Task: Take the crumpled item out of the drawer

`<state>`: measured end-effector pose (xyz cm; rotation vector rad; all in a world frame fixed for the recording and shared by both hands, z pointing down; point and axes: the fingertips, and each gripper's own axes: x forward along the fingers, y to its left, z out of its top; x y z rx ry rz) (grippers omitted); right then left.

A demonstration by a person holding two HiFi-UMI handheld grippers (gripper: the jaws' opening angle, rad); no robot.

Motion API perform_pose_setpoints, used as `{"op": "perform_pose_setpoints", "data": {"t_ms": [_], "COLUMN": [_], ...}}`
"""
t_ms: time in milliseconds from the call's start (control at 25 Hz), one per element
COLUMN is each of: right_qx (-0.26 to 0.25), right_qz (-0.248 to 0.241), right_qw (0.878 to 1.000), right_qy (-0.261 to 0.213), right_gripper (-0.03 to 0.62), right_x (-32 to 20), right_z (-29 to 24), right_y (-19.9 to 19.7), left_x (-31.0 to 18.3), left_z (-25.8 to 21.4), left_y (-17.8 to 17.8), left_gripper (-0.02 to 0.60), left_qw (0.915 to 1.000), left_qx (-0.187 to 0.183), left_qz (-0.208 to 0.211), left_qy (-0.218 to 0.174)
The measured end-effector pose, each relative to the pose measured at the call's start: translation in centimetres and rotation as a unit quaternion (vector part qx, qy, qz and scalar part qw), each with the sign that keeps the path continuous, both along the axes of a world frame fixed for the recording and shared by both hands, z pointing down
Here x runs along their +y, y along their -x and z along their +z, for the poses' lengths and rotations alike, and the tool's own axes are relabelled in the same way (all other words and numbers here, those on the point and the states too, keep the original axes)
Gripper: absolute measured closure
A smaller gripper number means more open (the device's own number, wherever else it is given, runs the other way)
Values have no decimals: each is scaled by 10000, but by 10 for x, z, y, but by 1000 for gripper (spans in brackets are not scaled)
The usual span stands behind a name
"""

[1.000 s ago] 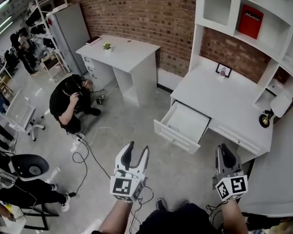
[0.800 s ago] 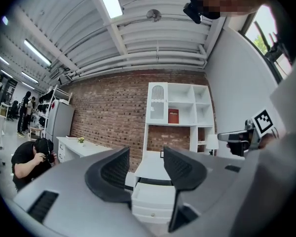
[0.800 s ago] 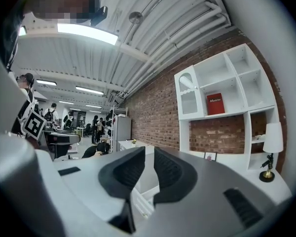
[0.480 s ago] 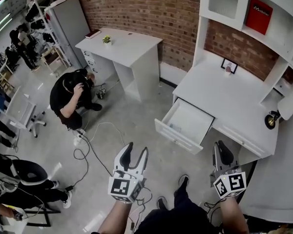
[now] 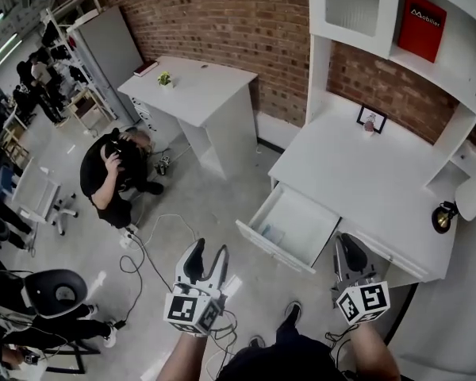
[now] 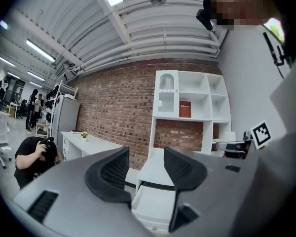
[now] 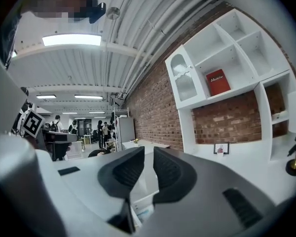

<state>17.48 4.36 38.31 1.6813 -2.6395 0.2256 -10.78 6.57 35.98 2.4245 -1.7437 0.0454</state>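
The white desk's drawer [image 5: 270, 247] stands pulled open, and a small pale bluish item [image 5: 271, 233] lies in its near left corner. My left gripper [image 5: 209, 252] hovers over the floor left of the drawer front, open and empty. My right gripper [image 5: 347, 243] hangs close in front of the desk, right of the drawer. Its jaws have just been opening; a narrow gap shows with nothing in it. In the left gripper view the drawer [image 6: 155, 201] lies ahead below the spread jaws of the left gripper [image 6: 145, 154]. Under the right gripper [image 7: 149, 152] in its own view, the pale item [image 7: 147, 212] peeks out.
A person [image 5: 111, 169] crouches on the floor at the left, with cables [image 5: 143, 248] trailing toward me. A second white desk [image 5: 194, 90] stands by the brick wall. The hutch holds a red book [image 5: 420, 26]; a picture frame [image 5: 370, 119] and a lamp [image 5: 443, 217] sit on the desktop.
Both grippers have travelled toward the desk, and the open drawer now lies nearer to them. Neither gripper has picked anything up.
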Motion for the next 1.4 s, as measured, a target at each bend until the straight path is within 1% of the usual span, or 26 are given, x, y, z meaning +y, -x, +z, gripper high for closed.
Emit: {"op": "perform_pose_setpoints", "data": {"t_ms": [200, 440, 600, 720, 920, 1080, 1200, 1400], "right_qx": [-61, -174, -210, -144, 26, 203, 386, 510], "right_qz": [-160, -316, -345, -377, -202, -95, 81, 223], "right_qw": [9998, 9993, 9991, 9990, 9991, 9992, 9978, 9947], "right_qy": [93, 42, 108, 171, 383, 346, 530, 863], "right_gripper": [540, 539, 540, 540, 542, 542, 542, 540], "right_x": [-39, -73, -85, -92, -105, -131, -142, -172], "right_z": [2, 7, 15, 26, 39, 50, 57, 84], "right_y": [-16, -21, -15, -7, -4, 13, 18, 41], "left_x": [-33, -52, -57, -64, -91, -128, -149, -181], "left_z": [0, 2, 10, 26, 49, 57, 73, 108], "left_y": [-17, -28, -22, -9, -2, 17, 21, 39], "left_gripper": [380, 380, 380, 380, 380, 380, 380, 380], "left_qw": [9997, 9990, 9986, 9983, 9986, 9990, 9979, 9952], "left_qx": [-143, -301, -337, -262, -113, -34, 100, 67], "left_qz": [-177, -280, -327, -371, -213, -91, 107, 310], "left_qy": [103, 161, 231, 353, 464, 439, 623, 929]}}
